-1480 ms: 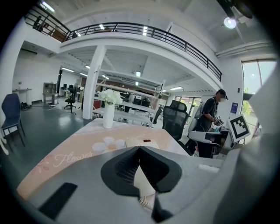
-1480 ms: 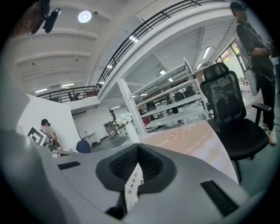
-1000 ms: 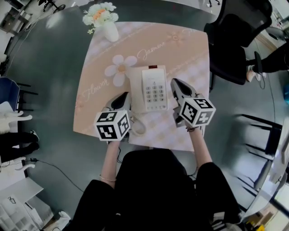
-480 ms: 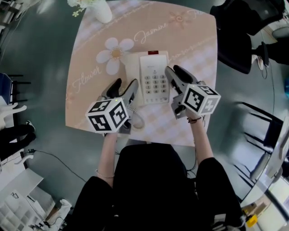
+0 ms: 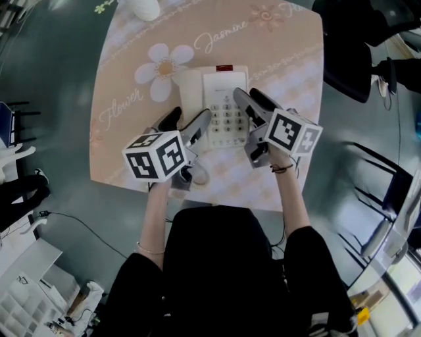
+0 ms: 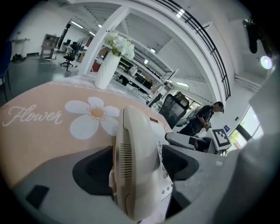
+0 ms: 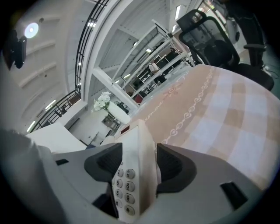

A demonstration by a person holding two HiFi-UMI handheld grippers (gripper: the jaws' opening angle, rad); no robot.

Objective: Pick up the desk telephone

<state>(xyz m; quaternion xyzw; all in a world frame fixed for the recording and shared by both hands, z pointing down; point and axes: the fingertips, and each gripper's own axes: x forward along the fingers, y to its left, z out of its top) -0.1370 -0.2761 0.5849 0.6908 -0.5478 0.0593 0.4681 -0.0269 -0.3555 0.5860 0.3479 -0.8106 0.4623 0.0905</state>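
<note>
Now left hand-held gripper (image 5: 189,118) freshly opened wide, straddling desk telephone (image 5: 220,89) handset edge, right hand-held gripper (image 5: 248,97) likewise, keypad edge.

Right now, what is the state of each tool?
Left tool: open, just opened; handset between its jaws, ungripped.
Right tool: open, just opened; telephone right edge between its jaws.

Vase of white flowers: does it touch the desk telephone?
Apart. The head view shows the vase at the far edge of the tablecloth and the desk telephone near the middle, with a printed daisy and bare cloth between them.
</note>
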